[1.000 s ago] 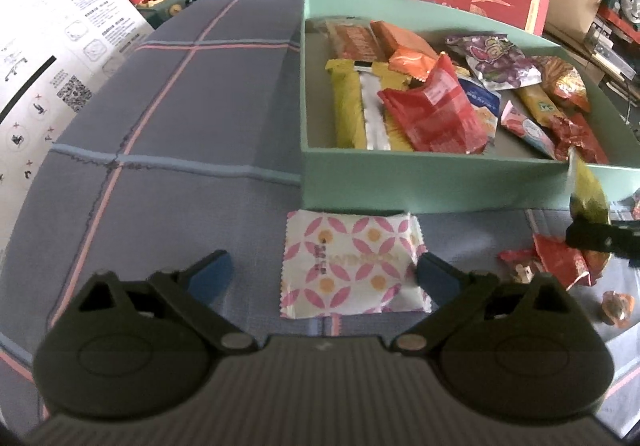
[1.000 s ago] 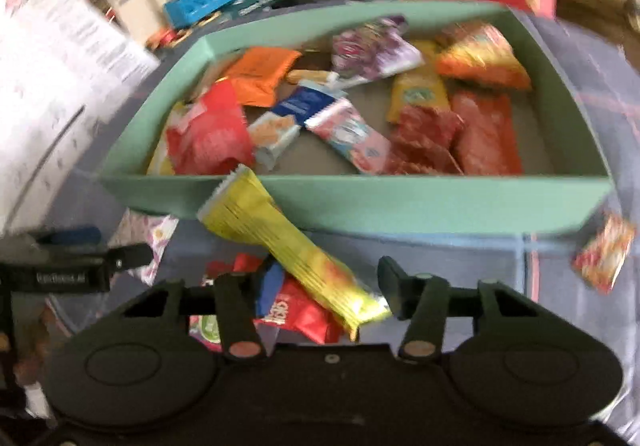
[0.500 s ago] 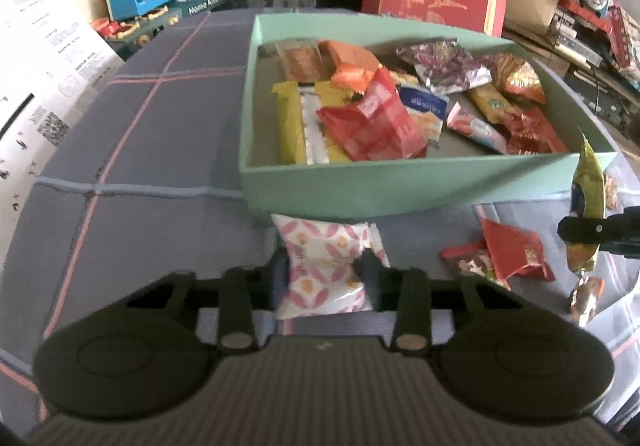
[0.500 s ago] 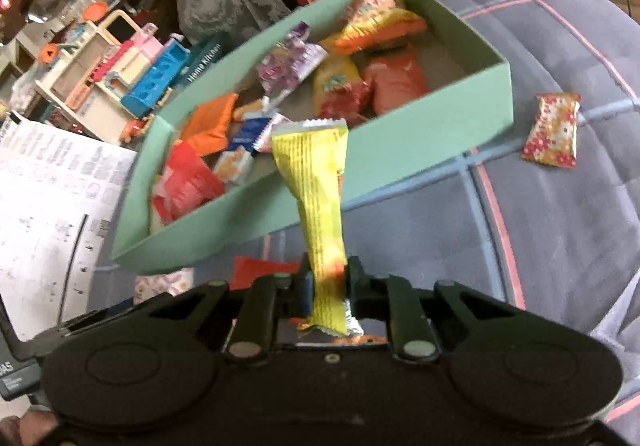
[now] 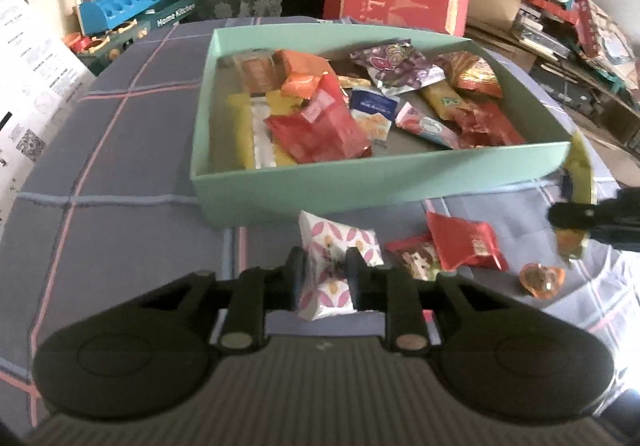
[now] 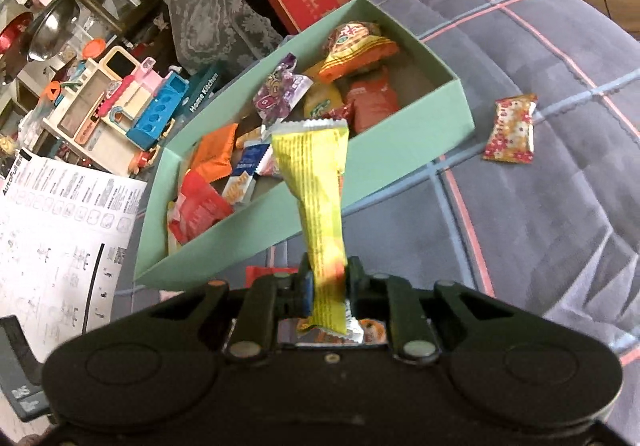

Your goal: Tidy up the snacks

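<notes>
While its jaws are closing, the left gripper point(image 5: 323, 278) pinches a pink-patterned white packet point(image 5: 334, 266) at lower centre of the left wrist view, the packet creased between the pads. Just above it stands the mint-green box point(image 5: 360, 182), which fills the middle of the frame and holds a heap of wrapped snacks, among them a red packet point(image 5: 320, 130) and a purple packet point(image 5: 396, 66). On the grey checked surface point(image 5: 120, 214) to the right of the gripper lie a loose red packet point(image 5: 464, 242) and a small orange candy point(image 5: 542, 280). At the right edge, the right gripper's black finger crosses a long yellow packet point(image 5: 580, 174).

In the right wrist view, the right gripper point(image 6: 329, 286) is clamped tight on the lower end of the long yellow packet point(image 6: 316, 198), which rises at frame centre in front of the box's point(image 6: 400, 142) near wall. A red-and-yellow flowered packet point(image 6: 512, 130) lies apart on the surface, right of the box. A printed sheet point(image 6: 60, 230) lies at lower left.
</notes>
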`<action>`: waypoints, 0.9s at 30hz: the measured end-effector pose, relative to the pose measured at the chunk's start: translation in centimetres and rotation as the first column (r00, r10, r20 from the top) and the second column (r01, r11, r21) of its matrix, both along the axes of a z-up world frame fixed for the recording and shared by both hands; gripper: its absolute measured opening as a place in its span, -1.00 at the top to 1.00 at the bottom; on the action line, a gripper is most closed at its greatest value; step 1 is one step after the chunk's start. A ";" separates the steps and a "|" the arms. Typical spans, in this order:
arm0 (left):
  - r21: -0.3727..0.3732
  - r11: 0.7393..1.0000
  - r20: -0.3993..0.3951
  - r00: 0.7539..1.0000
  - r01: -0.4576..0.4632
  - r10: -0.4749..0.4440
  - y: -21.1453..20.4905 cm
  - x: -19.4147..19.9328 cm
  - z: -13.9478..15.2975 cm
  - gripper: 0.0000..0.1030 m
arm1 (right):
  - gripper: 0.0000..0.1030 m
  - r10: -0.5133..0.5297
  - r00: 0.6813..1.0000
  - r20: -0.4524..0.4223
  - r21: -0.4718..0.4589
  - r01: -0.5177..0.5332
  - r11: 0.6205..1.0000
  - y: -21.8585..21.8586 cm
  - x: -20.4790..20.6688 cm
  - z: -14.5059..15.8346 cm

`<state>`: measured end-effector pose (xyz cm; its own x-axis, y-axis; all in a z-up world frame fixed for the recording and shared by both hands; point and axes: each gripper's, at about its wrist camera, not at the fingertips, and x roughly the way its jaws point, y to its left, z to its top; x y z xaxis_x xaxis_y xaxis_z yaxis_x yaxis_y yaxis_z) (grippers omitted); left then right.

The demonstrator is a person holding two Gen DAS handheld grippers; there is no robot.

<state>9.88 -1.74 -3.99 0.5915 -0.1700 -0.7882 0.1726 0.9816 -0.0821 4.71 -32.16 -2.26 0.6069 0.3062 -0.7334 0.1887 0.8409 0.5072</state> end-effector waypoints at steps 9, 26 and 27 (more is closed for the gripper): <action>0.033 0.998 0.048 0.997 0.053 -0.055 -2.5 -0.1 0.6 1.00 | 0.70 -0.048 0.999 0.019 0.011 0.048 0.999 -1.6 -1.1 0.5; 0.072 0.992 -0.018 0.994 0.105 -0.104 -1.5 0.1 0.1 -0.40 | 0.69 -0.042 0.999 0.021 0.022 0.042 0.999 -1.4 -1.2 0.3; 0.043 0.994 -0.047 0.994 0.099 -0.097 -1.5 0.6 -0.1 -0.40 | 0.69 -0.043 0.999 0.019 0.020 0.043 0.999 -1.4 -1.2 0.2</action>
